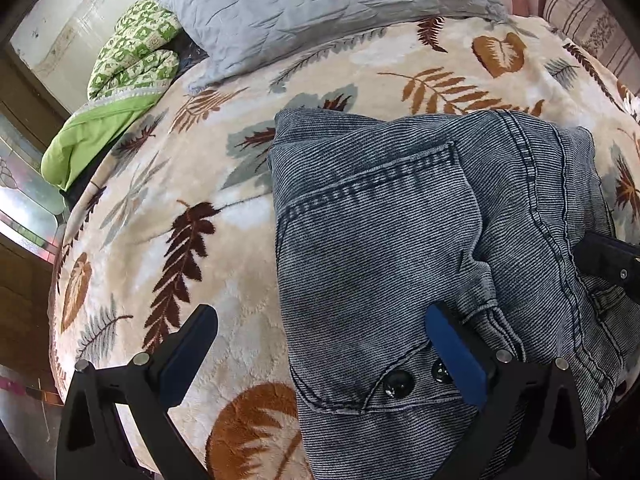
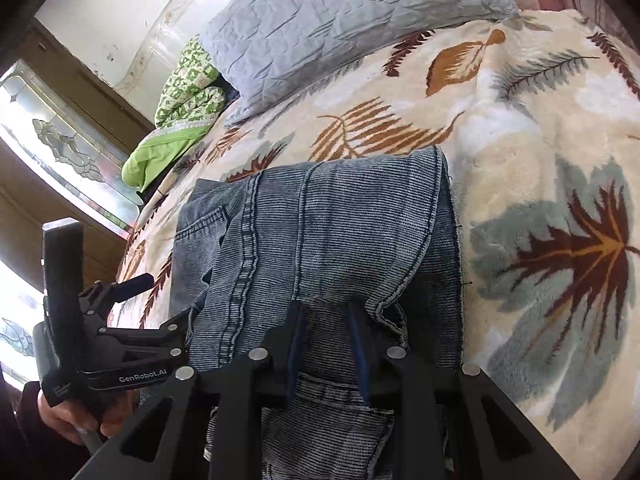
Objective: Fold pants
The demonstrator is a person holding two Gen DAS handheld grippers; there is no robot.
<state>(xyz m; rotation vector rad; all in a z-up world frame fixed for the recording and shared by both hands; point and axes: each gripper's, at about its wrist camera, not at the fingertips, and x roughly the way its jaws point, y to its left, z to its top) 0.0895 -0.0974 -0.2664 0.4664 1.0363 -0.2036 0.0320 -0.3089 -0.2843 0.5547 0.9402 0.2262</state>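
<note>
Left claw (image 1: 320, 340) wide open; right claw (image 2: 326, 316) grips pants (image 2: 320, 232).

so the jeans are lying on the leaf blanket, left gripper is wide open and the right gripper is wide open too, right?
Not quite. The jeans do lie on the leaf blanket, and the left gripper is wide open. But the right gripper is not wide open: the right wrist view shows its fingers drawn close together, pinching a fold of the denim.

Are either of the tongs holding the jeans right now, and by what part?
Right tongs pinch a raised fold of the jeans near their near edge. Left tongs are open, holding nothing.
</note>
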